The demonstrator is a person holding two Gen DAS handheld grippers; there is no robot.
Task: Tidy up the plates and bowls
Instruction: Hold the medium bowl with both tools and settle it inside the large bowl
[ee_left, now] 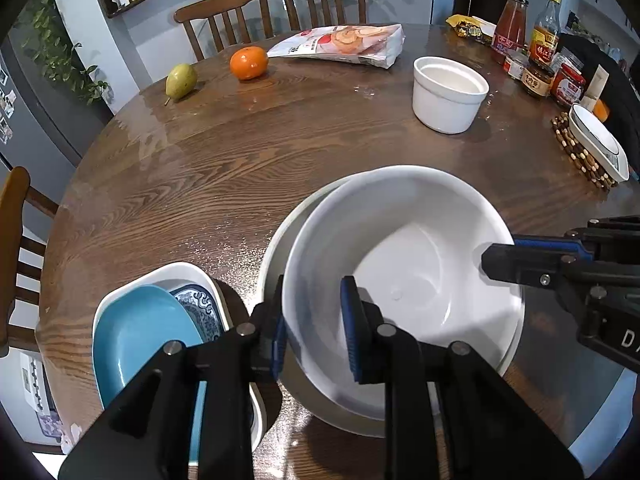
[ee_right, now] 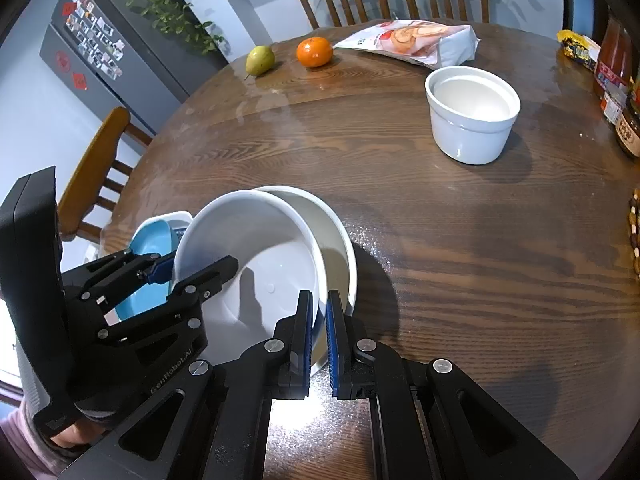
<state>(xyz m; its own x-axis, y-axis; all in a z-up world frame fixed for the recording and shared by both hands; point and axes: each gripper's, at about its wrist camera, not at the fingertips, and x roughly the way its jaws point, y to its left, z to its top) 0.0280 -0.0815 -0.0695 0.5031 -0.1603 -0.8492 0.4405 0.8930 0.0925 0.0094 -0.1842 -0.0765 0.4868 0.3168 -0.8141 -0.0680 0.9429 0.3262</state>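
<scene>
1. the upper white bowl (ee_left: 400, 272) sits tilted inside a second, lower white bowl (ee_right: 340, 240) near the front edge of the round wooden table (ee_left: 200, 168), just right of a white dish (ee_left: 188, 274) that holds a blue plate (ee_left: 140, 328) and a patterned plate (ee_left: 200, 304).
2. the left gripper (ee_left: 316, 320) straddles the upper bowl's left rim, one pad outside and one inside; its jaws stand narrow, and a gap shows beside the inner pad, so it looks slack rather than clamped.
3. the right gripper (ee_right: 319, 332) is pinched tight on the rim at the right side (which of the two nested rims it bites i cannot tell for sure).
4. handling, as a judgement: glazed ceramic, stiff, fairly heavy, slick under the pads and apt to chip if it drops into the lower bowl.
5. the rim is the only thin place to take; opposite sides keep it level.
6. a smaller white ramekin (ee_left: 450, 94) stands well apart, farther back.
</scene>
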